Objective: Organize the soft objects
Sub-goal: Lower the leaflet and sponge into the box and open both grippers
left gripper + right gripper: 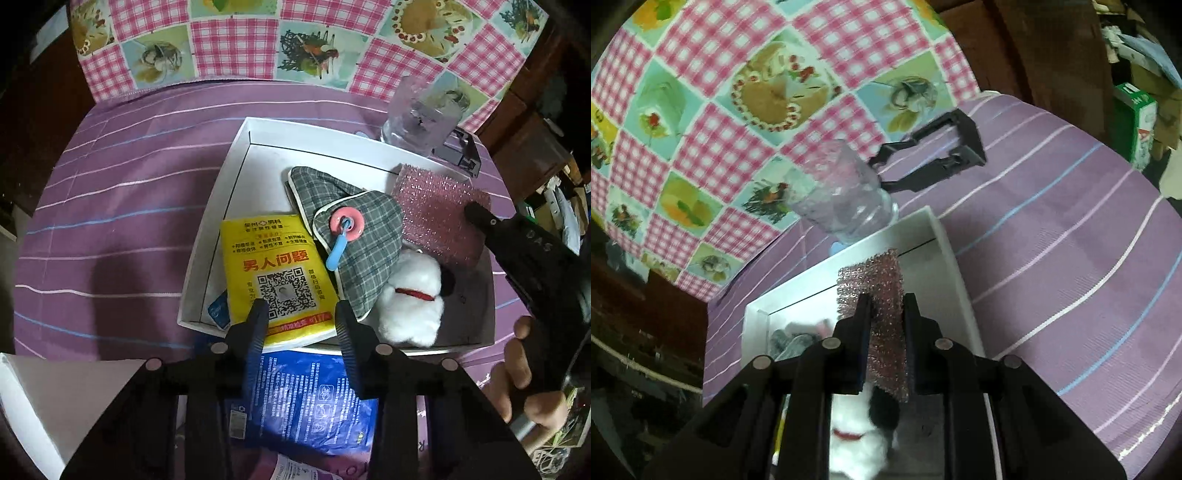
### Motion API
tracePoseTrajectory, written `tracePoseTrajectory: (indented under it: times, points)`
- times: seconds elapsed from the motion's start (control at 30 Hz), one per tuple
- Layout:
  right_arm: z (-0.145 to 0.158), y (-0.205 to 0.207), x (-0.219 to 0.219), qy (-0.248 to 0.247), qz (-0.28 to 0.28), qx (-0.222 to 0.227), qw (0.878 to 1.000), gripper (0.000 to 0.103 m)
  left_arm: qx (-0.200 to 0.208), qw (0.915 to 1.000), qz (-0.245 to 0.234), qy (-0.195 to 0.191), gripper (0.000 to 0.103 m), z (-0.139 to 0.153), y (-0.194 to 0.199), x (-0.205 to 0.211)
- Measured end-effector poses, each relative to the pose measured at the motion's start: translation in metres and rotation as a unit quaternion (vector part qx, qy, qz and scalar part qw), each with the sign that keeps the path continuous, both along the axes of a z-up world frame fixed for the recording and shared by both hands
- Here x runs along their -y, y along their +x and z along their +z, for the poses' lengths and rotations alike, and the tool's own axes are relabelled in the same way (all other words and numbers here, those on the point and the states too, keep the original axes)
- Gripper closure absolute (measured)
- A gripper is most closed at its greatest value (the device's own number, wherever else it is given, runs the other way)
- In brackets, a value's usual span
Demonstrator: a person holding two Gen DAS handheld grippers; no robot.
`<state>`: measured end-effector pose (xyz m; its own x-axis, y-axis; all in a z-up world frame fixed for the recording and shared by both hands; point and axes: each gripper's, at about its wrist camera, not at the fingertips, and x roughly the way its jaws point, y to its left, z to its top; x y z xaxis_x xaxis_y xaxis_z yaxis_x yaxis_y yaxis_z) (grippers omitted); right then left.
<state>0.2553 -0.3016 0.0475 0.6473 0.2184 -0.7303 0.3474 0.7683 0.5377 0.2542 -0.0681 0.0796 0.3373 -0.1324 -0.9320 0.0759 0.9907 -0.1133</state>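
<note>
Purple striped cloth (122, 206) covers the table; behind it a pink gingham patchwork cloth (236, 40) with food prints. White shallow box (221, 206) sits on the purple cloth, holding the soft things. Inside it, from its left side: yellow printed packet (273, 273), lower edge overhanging the near rim; grey plaid pouch (354, 229) with a pink ring and blue tab on top; white plush toy (413, 302) with red collar, touching the pouch; pink glittery sponge (439, 218) at the far right corner, leaning over the box wall. Clear plastic cup (421, 118) stands just beyond the box's far rim. Blue packet (310, 402) lies outside the box, near side, under the left gripper (301, 314).

Left gripper: jaws partly apart above the yellow packet's lower edge; contact unclear. Right gripper (888, 306): jaws narrow, pressed on the pink glittery sponge, which stands on edge between the fingers over the box corner. A hand (524, 373) grips the right tool's handle.
</note>
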Motion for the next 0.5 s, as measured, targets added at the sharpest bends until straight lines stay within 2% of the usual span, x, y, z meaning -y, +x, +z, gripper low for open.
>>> tracePoseTrajectory:
  times: [0.17, 0.33, 0.4, 0.47, 0.5]
  points:
    - [-0.004, -0.003, 0.010, 0.018, -0.033, 0.013, 0.999, 0.082, 0.018, 0.9991, 0.023, 0.031, 0.066, -0.010, 0.004, -0.004]
    - [0.002, -0.008, 0.014, 0.024, -0.050, 0.038, 0.998, 0.082, 0.033, 0.9983, 0.044, 0.019, 0.066, -0.020, 0.014, -0.017]
    - [0.001, -0.008, 0.015, 0.032, -0.049, 0.036, 0.998, 0.082, 0.036, 0.9978, 0.054, 0.015, 0.066, -0.025, 0.018, -0.022]
    - [-0.002, -0.007, 0.016, 0.042, -0.046, 0.029, 0.998, 0.082, 0.014, 0.9972, 0.068, 0.028, 0.066, -0.035, 0.023, -0.025]
    - [-0.004, -0.006, 0.016, 0.046, -0.045, 0.023, 0.998, 0.082, 0.023, 0.9969, 0.071, 0.027, 0.066, -0.032, 0.022, -0.026]
